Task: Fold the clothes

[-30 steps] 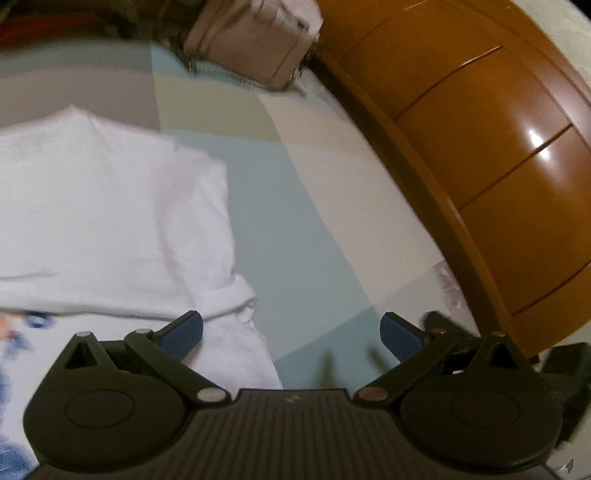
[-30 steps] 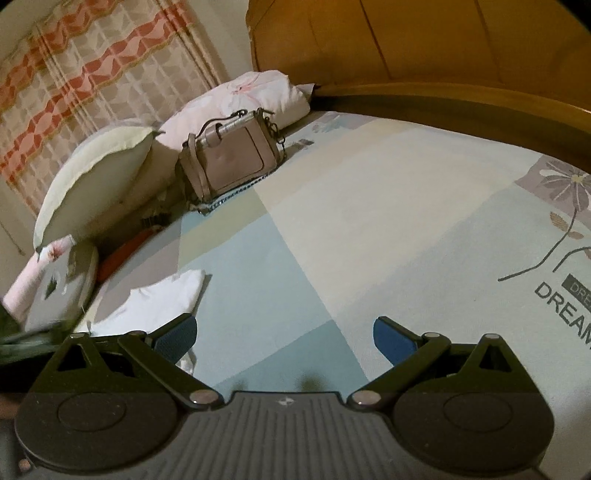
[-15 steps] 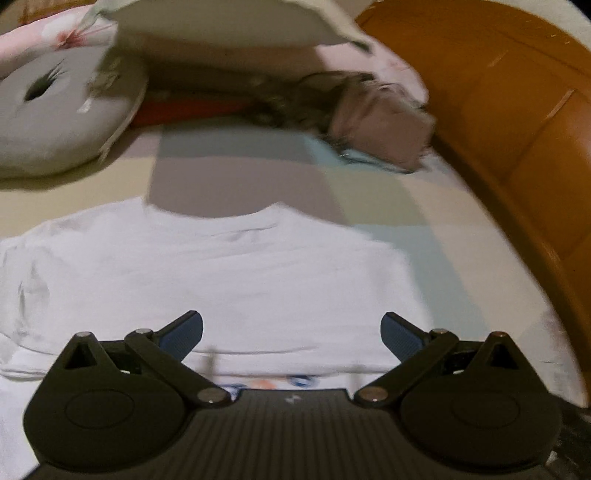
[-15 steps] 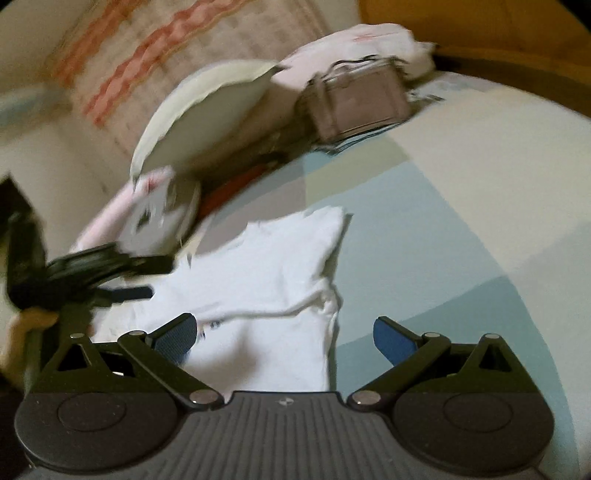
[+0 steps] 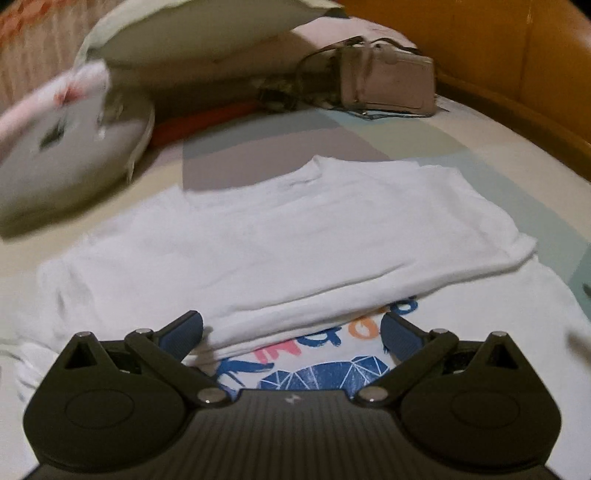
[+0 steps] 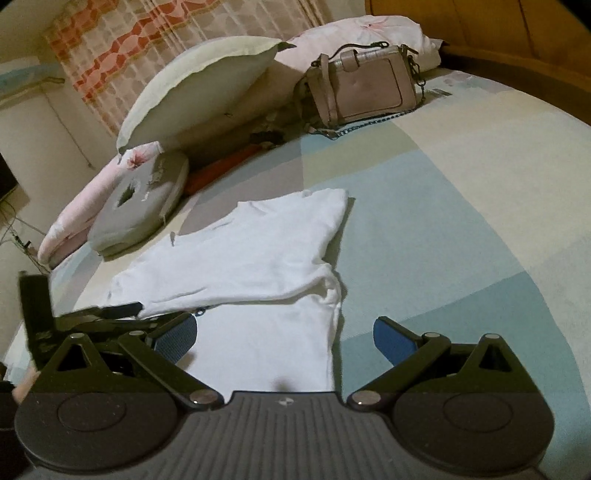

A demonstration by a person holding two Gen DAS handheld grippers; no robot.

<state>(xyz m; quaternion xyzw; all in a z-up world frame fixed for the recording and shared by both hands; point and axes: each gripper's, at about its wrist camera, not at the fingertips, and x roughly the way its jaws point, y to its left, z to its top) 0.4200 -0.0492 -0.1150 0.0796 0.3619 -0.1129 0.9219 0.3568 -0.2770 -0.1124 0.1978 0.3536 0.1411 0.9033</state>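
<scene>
Flat on the pastel patchwork bedsheet (image 6: 424, 206): a white cotton T-shirt (image 5: 295, 229) with a blue, pink and orange print, its upper part folded down over the lower so that only a strip of the print (image 5: 332, 354) shows beneath the fold edge. Hovering low over that fold edge, the left gripper (image 5: 291, 328), its blue-padded fingers (image 5: 183, 330) spread wide with nothing between them. Over the shirt's right side border, the right gripper (image 6: 284, 332), likewise spread and empty, one pad above white cloth, the other above bare sheet. Visible at the left of the right wrist view, the black frame of the other tool (image 6: 88, 317), just beside the fold. Beyond the shirt, near the head of the bed: a round grey cushion (image 6: 140, 203), a large cream pillow (image 6: 199, 88) propped up, a pink floral pillow (image 6: 362, 33) and a dusty-pink leather handbag (image 6: 364, 88) with a chain strap (all well apart from the shirt). Behind them, an orange-brown wooden headboard (image 5: 498, 48) and a red-and-cream patterned curtain (image 6: 147, 48).
</scene>
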